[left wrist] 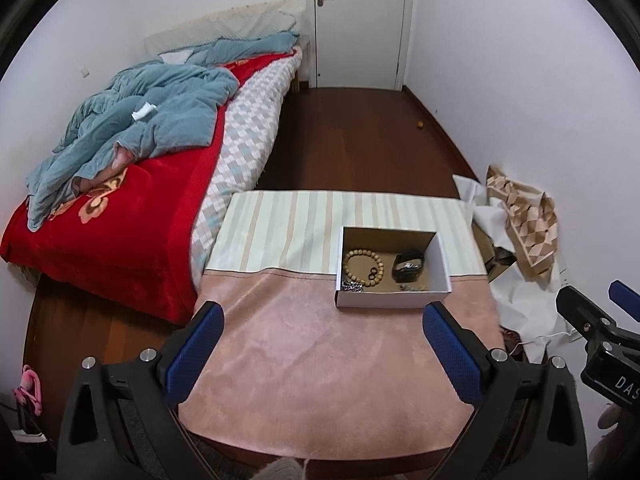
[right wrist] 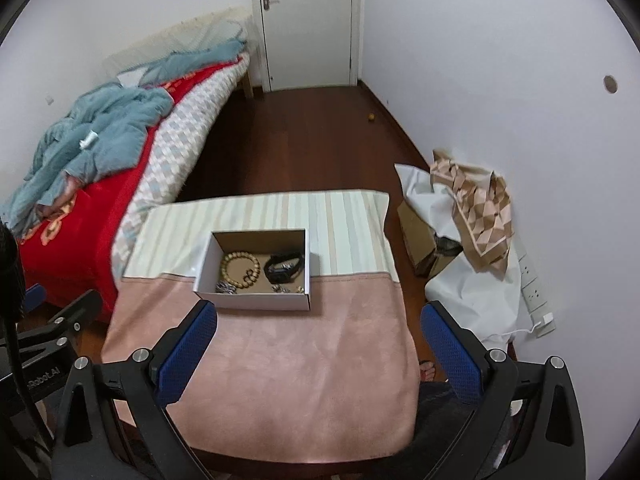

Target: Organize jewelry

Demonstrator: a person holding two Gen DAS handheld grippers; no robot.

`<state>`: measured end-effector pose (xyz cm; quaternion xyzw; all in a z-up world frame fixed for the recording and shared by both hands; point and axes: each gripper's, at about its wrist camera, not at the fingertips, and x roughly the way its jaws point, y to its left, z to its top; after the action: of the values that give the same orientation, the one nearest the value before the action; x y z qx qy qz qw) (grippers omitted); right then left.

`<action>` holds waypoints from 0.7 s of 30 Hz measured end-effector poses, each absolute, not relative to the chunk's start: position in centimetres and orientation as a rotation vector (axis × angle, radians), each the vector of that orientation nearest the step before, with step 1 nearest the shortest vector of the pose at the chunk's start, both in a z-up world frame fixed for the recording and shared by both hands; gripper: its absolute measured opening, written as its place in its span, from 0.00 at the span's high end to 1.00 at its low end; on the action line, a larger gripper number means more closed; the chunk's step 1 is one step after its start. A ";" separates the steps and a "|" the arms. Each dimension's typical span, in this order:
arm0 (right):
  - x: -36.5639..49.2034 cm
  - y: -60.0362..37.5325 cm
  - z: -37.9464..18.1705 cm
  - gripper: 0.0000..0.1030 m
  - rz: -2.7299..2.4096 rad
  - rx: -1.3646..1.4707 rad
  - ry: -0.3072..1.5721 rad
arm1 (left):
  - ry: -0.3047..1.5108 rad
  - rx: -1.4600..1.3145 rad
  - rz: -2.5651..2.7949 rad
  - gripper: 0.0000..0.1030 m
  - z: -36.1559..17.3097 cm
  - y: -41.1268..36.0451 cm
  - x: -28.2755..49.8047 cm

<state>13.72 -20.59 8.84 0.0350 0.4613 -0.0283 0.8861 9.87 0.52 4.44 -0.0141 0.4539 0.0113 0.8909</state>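
A white cardboard box (left wrist: 394,299) stands on the pink and striped cloth of the table (left wrist: 304,344). Inside lie a wooden bead bracelet (left wrist: 362,267), a black watch (left wrist: 408,266) and small metal pieces at the front. The box also shows in the right wrist view (right wrist: 256,302), with the bead bracelet (right wrist: 240,266) and the watch (right wrist: 285,268) in it. My left gripper (left wrist: 323,320) is open and empty, just short of the box. My right gripper (right wrist: 318,320) is open and empty, near the box's front right corner.
A bed (left wrist: 120,184) with a red blanket and a blue quilt stands left of the table. A brown box, white cloth and a patterned scarf (right wrist: 476,208) lie against the right wall. A power strip (right wrist: 534,292) is on the wall. A door (left wrist: 360,20) is at the back.
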 end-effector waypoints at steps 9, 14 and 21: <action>10.1 -20.4 14.2 0.00 -0.051 0.075 0.891 | 0.892 -0.038 -0.004 0.01 9.1 0.3 7.0; 9.0 -20.5 15.8 0.00 -0.052 0.079 0.875 | 0.871 -0.044 -0.005 0.01 10.6 0.3 5.8; 8.8 -20.6 16.1 0.00 -0.047 0.081 0.882 | 0.883 -0.037 0.008 0.01 10.5 0.2 5.5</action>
<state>8.81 -20.62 16.13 0.0392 0.4269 -0.0227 0.9032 5.52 0.16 10.46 -0.0180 0.4271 0.0037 0.9040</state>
